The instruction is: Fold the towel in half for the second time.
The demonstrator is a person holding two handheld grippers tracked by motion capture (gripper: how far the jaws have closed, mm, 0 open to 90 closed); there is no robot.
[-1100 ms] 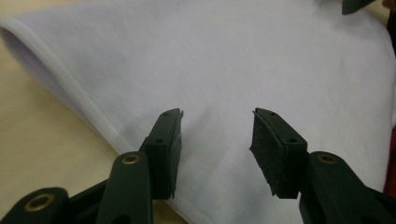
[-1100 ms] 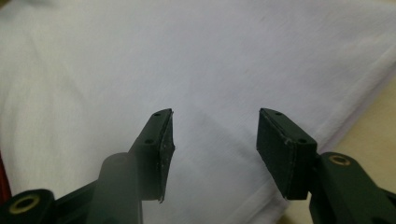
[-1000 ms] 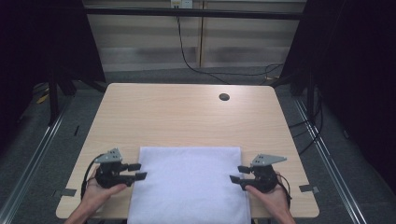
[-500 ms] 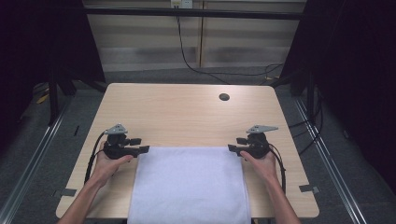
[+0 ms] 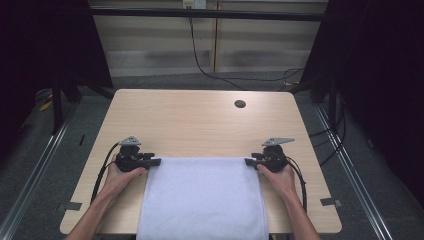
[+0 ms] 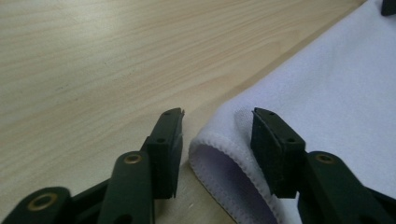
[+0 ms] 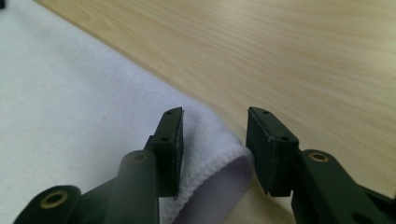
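A white towel (image 5: 202, 197) lies flat on the wooden table (image 5: 200, 120), its near end hanging over the front edge. My left gripper (image 5: 156, 162) is at the towel's far left corner and my right gripper (image 5: 248, 161) at its far right corner, both pointing inward. In the left gripper view the hemmed, slightly lifted corner (image 6: 219, 144) sits between the jaws of my left gripper (image 6: 217, 116), which have just been closing; the left pad (image 6: 170, 140) stands off the cloth. My right gripper (image 7: 215, 114) has also been closing, with the other corner (image 7: 219, 154) between its pads, not pinched.
A dark round hole (image 5: 240, 104) sits in the tabletop at the far right. Black cables trail from both grippers across the table. Metal rails run along the floor on both sides, and dark curtains hang behind.
Both hands moved away from the person along the towel's sides to its far corners. The jaws of both grippers have narrowed around the corners.
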